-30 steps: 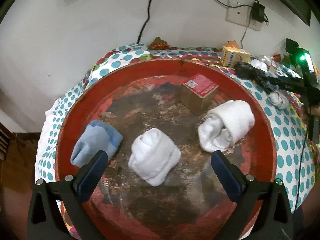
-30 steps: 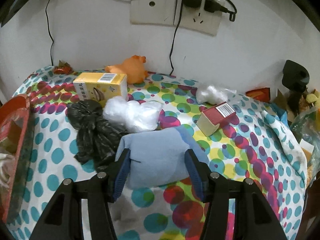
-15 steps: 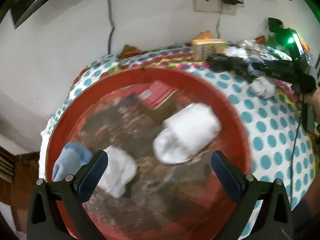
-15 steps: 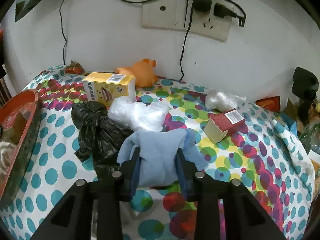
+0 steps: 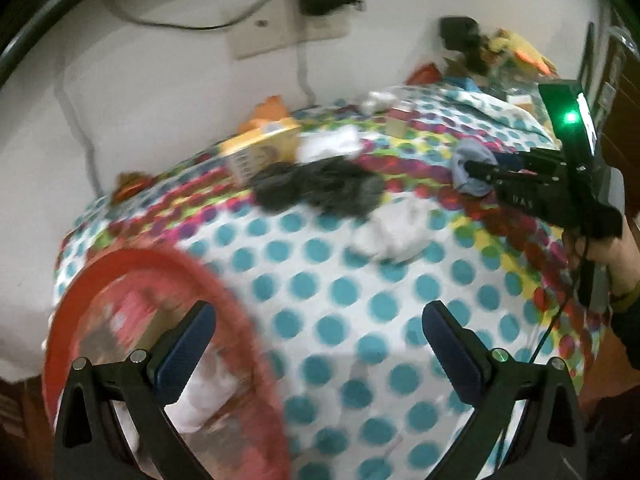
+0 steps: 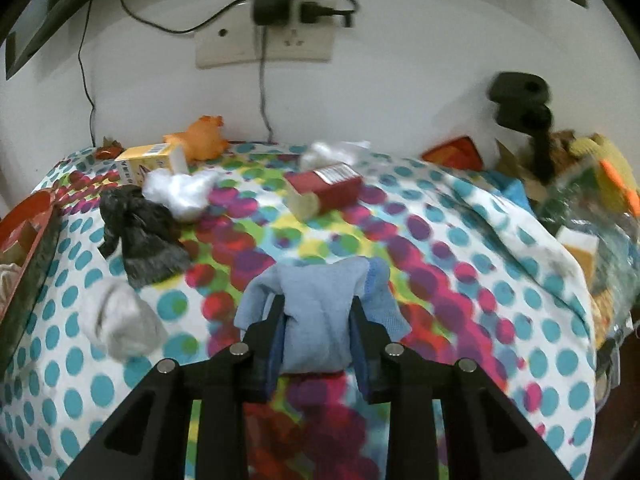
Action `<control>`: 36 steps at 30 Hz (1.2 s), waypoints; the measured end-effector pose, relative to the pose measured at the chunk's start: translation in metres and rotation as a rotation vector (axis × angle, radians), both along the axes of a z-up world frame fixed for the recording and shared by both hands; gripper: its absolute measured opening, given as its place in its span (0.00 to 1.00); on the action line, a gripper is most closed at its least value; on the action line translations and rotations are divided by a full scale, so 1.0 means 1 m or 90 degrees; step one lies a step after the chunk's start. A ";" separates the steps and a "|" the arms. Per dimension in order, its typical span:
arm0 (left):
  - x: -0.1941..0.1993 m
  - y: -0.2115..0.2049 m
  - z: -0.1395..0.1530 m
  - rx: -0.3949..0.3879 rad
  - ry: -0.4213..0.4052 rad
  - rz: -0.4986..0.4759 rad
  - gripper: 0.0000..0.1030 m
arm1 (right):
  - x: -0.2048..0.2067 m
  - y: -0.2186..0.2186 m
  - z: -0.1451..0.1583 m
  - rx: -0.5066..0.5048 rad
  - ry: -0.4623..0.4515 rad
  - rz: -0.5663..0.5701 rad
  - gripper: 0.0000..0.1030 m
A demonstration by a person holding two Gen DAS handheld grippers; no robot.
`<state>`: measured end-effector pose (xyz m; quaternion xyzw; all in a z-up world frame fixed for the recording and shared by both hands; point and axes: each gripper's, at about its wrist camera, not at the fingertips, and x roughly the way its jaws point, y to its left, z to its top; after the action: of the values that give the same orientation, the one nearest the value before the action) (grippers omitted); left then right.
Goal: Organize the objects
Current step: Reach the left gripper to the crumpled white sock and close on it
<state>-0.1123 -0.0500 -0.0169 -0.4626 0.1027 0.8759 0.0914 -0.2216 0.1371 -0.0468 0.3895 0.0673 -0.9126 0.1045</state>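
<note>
While the right gripper [image 6: 318, 332] clamps one blue sock [image 6: 324, 312], two boxes [image 6: 326, 190] wait — left gripper's [image 5: 319, 340] fingers apart.

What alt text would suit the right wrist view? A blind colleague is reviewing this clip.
The right tongs grip a rolled light blue sock above a polka-dot tablecloth. Behind lie a black bag, a grey-white sock, a red box and a yellow box; a red tray shows at the left edge.

Dim indoor light, motion blur, fisheye edges.
</note>
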 end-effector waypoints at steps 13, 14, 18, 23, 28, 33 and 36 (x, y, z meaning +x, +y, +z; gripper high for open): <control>-0.060 0.053 -0.035 0.016 -0.021 -0.008 1.00 | 0.005 0.005 -0.003 -0.004 -0.012 0.003 0.28; -0.063 0.053 -0.038 0.017 -0.021 -0.001 0.99 | 0.005 0.005 -0.003 -0.006 -0.014 0.002 0.28; -0.072 0.050 -0.047 0.018 -0.028 0.017 0.95 | 0.004 0.005 -0.004 -0.006 -0.015 0.002 0.28; -0.074 0.047 -0.052 0.072 -0.051 0.010 0.60 | 0.004 0.005 -0.004 -0.010 -0.017 0.002 0.29; -0.070 0.045 -0.047 0.081 -0.040 0.022 0.46 | 0.003 0.006 -0.005 -0.013 -0.019 0.002 0.29; -0.059 0.035 -0.037 0.071 -0.027 0.020 0.46 | 0.003 0.006 -0.005 -0.013 -0.019 0.002 0.29; -0.045 0.024 -0.027 0.061 -0.018 0.023 0.46 | 0.003 0.005 -0.005 -0.011 -0.019 0.002 0.29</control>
<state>-0.1578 -0.0261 -0.0435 -0.4717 0.0506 0.8747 0.0992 -0.2188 0.1426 -0.0519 0.4024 0.0585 -0.9070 0.1099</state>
